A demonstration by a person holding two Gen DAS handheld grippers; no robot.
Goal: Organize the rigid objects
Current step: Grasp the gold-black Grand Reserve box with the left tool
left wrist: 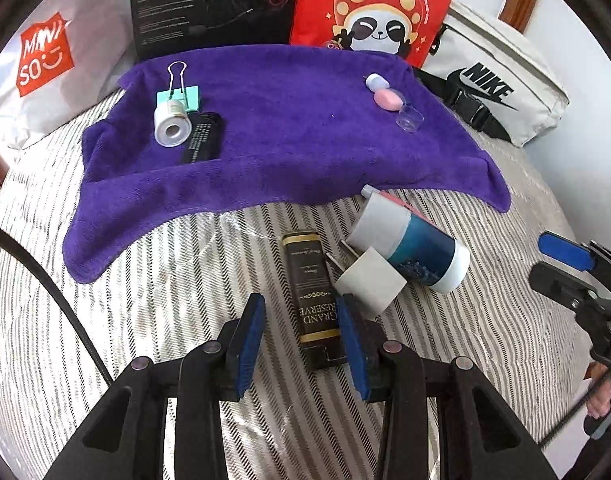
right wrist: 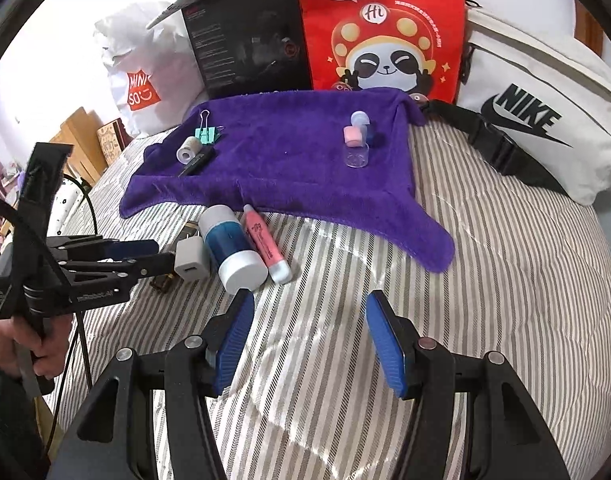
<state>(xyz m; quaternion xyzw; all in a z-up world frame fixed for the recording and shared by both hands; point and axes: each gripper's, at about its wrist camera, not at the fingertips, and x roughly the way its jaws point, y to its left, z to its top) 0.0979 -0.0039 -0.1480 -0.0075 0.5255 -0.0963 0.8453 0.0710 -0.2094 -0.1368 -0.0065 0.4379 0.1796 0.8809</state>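
My left gripper [left wrist: 301, 300] hangs open over a black and gold "Grand Reserve" box [left wrist: 311, 280] on the striped bedspread. The box lies between the pads, by the right pad, with a gap to the left one. A white charger plug [left wrist: 371, 280], a blue and white bottle [left wrist: 413, 248] and a pink tube [right wrist: 265, 244] lie right beside it. My right gripper [right wrist: 310, 296] stands open over bare bedspread, nothing between its fingers. The purple towel [left wrist: 285, 140] carries a mint binder clip [left wrist: 181, 96], a white roll [left wrist: 170, 122], a black stick [left wrist: 201, 138] and small bottles [left wrist: 387, 99].
Along the back stand a white Miniso bag [left wrist: 45, 60], a black carton [left wrist: 213, 0], a red panda bag [left wrist: 377, 4] and a white Nike bag [left wrist: 497, 80]. A hand [right wrist: 25, 344] holds the left gripper [right wrist: 145, 256]; a black cable [right wrist: 81, 320] hangs there.
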